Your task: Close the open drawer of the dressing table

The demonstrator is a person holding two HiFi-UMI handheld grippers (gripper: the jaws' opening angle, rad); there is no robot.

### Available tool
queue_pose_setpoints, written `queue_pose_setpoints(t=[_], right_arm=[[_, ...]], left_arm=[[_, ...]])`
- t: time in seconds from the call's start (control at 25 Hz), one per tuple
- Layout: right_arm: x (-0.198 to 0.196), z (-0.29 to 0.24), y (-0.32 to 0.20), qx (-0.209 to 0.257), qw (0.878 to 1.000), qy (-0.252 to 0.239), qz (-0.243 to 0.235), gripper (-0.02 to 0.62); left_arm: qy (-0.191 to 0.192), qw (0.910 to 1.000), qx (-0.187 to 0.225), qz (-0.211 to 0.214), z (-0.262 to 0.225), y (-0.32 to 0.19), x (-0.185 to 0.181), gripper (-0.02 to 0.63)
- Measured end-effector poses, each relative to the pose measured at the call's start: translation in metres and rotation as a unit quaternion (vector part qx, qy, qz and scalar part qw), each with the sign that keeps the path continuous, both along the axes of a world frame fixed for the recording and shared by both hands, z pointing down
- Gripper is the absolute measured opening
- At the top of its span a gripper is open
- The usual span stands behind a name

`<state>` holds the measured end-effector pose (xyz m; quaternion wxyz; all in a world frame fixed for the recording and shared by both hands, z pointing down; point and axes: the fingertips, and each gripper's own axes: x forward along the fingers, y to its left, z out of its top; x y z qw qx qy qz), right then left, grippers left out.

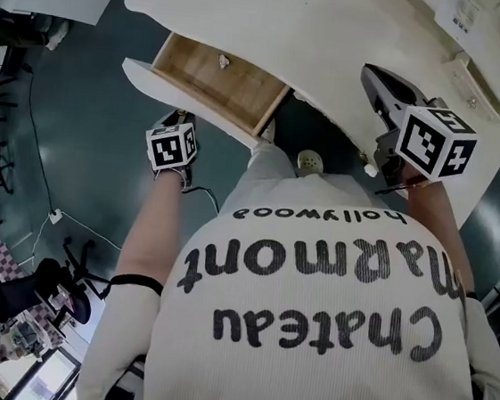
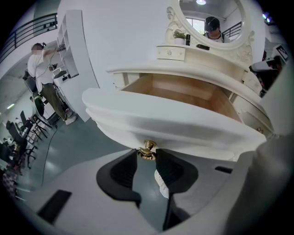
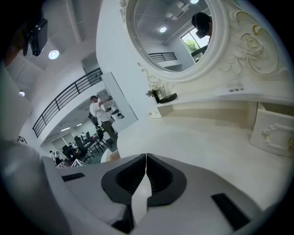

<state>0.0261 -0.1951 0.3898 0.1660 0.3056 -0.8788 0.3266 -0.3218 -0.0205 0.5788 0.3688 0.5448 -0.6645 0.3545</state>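
Note:
The dressing table's drawer (image 1: 214, 78) stands pulled out, its wooden inside (image 2: 183, 89) showing behind the curved white front (image 2: 174, 119). A small brass knob (image 2: 147, 150) hangs under the middle of that front. My left gripper (image 2: 147, 158) is shut on the knob, one pad on each side. In the head view the left gripper (image 1: 178, 124) sits at the drawer's front edge. My right gripper (image 3: 145, 163) is shut on nothing and hovers over the cream tabletop (image 3: 202, 137); the head view shows it (image 1: 372, 74) at the table's right part.
An oval mirror (image 3: 174, 36) and a small ornate drawer box (image 3: 273, 131) stand at the back of the table. The person's body fills the lower head view. A cable (image 1: 68, 219) and chairs (image 1: 43, 288) are on the dark floor at left. A person (image 2: 41, 78) stands far off.

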Motion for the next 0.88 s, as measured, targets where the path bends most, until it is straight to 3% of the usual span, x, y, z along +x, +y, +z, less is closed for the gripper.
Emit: queue_pose_setpoints(t=[0.88], right_arm=[[0.005,-0.003,0.003,0.005,1.0,0.001,0.018,0.028]], left_arm=[[0.002,0.9994,-0.009,0.034,0.003,-0.013,0.005,0.137]])
